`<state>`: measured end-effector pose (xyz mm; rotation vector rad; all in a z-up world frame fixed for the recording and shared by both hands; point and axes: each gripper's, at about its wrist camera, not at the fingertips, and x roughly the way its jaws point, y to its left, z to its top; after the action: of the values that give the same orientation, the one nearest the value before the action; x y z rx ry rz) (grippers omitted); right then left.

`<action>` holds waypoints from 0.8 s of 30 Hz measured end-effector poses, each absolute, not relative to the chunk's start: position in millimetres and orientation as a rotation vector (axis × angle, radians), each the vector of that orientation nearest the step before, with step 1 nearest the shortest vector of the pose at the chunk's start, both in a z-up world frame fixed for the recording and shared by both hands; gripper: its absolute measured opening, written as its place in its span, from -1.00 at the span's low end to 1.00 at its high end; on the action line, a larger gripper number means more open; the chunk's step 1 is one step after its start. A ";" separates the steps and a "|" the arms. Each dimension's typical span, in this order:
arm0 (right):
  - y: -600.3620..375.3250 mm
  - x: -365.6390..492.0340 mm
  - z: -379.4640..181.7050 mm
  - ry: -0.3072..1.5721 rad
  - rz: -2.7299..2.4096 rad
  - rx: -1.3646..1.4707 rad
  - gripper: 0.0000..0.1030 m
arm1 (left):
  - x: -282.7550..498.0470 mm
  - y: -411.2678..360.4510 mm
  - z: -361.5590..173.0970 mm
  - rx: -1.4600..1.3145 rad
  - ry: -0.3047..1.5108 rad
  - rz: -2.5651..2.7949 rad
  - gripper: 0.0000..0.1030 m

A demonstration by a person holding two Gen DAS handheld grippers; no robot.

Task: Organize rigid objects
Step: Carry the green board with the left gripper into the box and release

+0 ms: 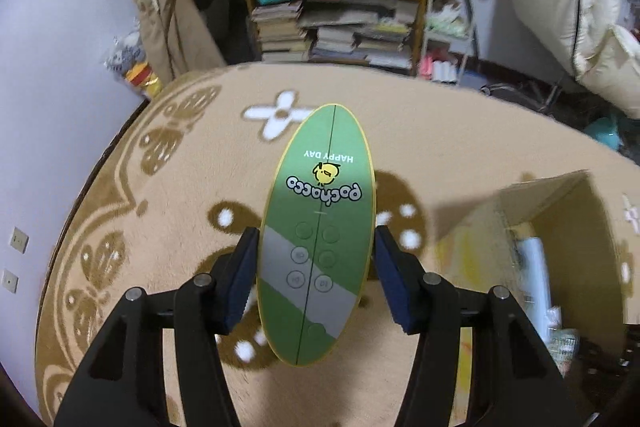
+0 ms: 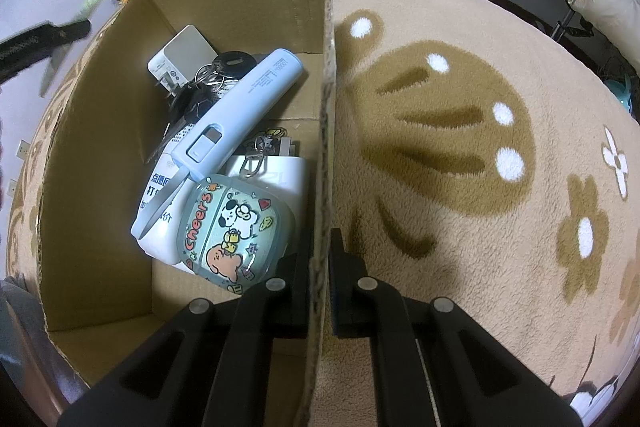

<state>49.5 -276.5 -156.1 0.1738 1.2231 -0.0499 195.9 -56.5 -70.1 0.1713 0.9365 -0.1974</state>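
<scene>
Above the patterned rug (image 1: 160,187), the left gripper (image 1: 316,275) pinches a green oval remote (image 1: 320,227) between its jaws, lifted for carrying, while the right gripper (image 2: 320,267) clamps the cardboard box (image 2: 100,187) wall, likely steadying it for the drop.

Green oval card (image 1: 316,239) read "HAPPY DAY" and "pochacco", both upside down to the left wrist view. Round cartoon case (image 2: 230,227) in the cardboard box (image 2: 100,163) read "Cheers". Pale blue power bank (image 2: 240,103) bore small print, "10000" just legible. White packet (image 2: 158,195) showed Chinese characters, partly hidden
</scene>
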 end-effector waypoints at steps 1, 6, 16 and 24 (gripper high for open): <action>-276.4 49.5 -156.1 1.223 -0.050 0.174 -0.85 | 190.1 -60.7 -62.9 0.170 0.928 -0.211 0.08; -276.5 49.4 -156.2 1.223 -0.050 0.174 -0.85 | 160.4 -88.4 -33.1 0.177 0.898 -0.273 0.08; -278.0 49.3 -156.6 1.222 -0.049 0.177 -0.85 | 117.1 -129.0 -8.7 0.140 0.917 -0.378 0.08; -282.0 48.3 -156.4 1.219 -0.045 0.188 -0.85 | 96.7 -158.3 -26.4 0.178 0.962 -0.408 -0.18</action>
<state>48.3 -282.0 -156.4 0.1878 1.2186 -0.0453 96.7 -158.3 -26.4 0.1782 0.9624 -0.4077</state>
